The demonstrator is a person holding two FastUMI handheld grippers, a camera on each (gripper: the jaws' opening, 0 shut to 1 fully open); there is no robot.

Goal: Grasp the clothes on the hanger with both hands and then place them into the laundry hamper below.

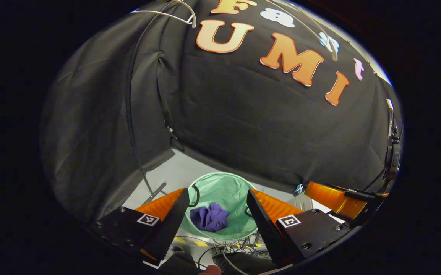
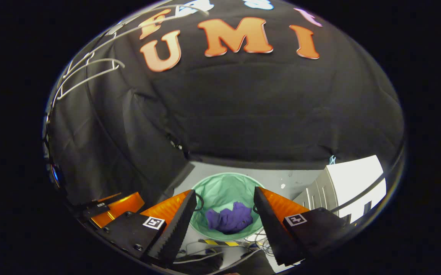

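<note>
A crumpled purple garment (image 1: 209, 216) lies at the bottom of the round green laundry hamper (image 1: 224, 187) on the floor. The left gripper (image 1: 217, 219) hangs above the hamper, open, with nothing between its fingers. In the right gripper view the same purple garment (image 2: 230, 219) rests inside the hamper (image 2: 222, 187), and the right gripper (image 2: 224, 225) is open and holds nothing. The right gripper's body (image 1: 331, 198) shows at the right of the left gripper view. Bare white hangers (image 2: 86, 72) hang at the upper left.
A white hanger (image 1: 174, 13) hangs at the top of the left gripper view. Cables and yellow-black tape (image 2: 220, 242) lie on the floor near the hamper. A white cabinet (image 2: 342, 183) stands at the right. The black cloth wall stands behind.
</note>
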